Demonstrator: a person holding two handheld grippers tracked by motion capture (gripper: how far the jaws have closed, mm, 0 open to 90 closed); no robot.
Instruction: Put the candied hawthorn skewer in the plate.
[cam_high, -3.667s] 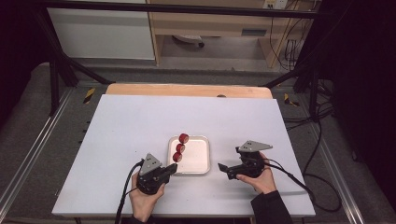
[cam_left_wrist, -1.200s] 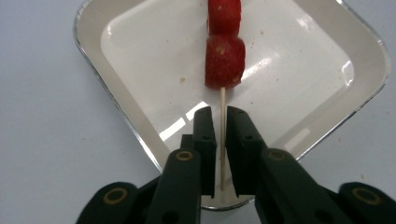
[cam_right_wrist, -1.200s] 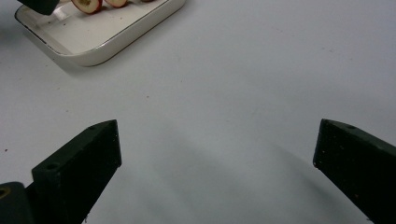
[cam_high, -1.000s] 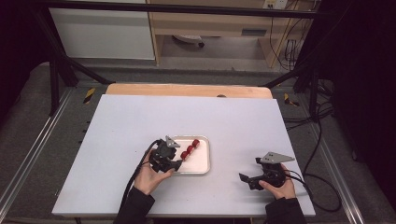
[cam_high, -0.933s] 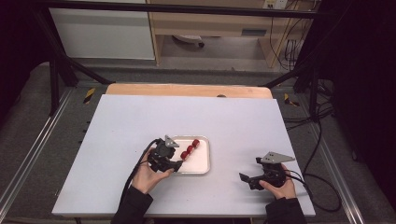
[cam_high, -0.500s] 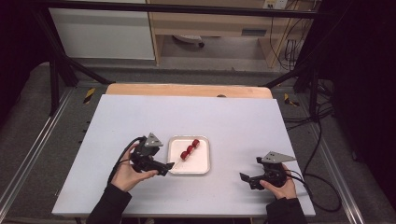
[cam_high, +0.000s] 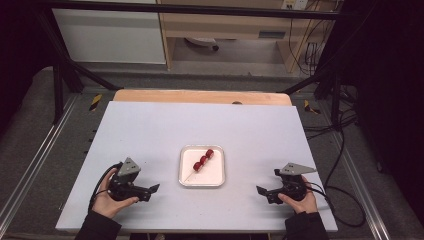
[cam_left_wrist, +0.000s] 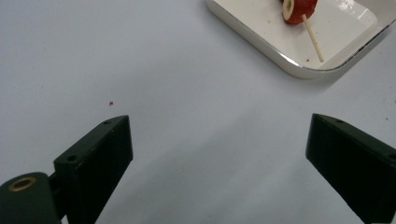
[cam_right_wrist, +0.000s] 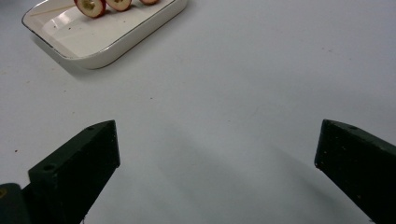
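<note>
High view: left gripper (cam_high: 150, 190), jaws just opened wide and empty, rests left of the tray (cam_high: 218, 179); right gripper (cam_high: 262, 192), spread and empty, lies right of it. Fruit skewer (cam_high: 202, 161) lies in the tray.

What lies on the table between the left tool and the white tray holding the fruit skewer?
Nothing but bare table: in the high view, the left tool and the tray with the skewer stand apart.

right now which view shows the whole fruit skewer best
The high view: the skewer lies whole in the tray, three red pieces on a stick. The left gripper view catches one piece and the stick end; the right gripper view, cut faces.
</note>
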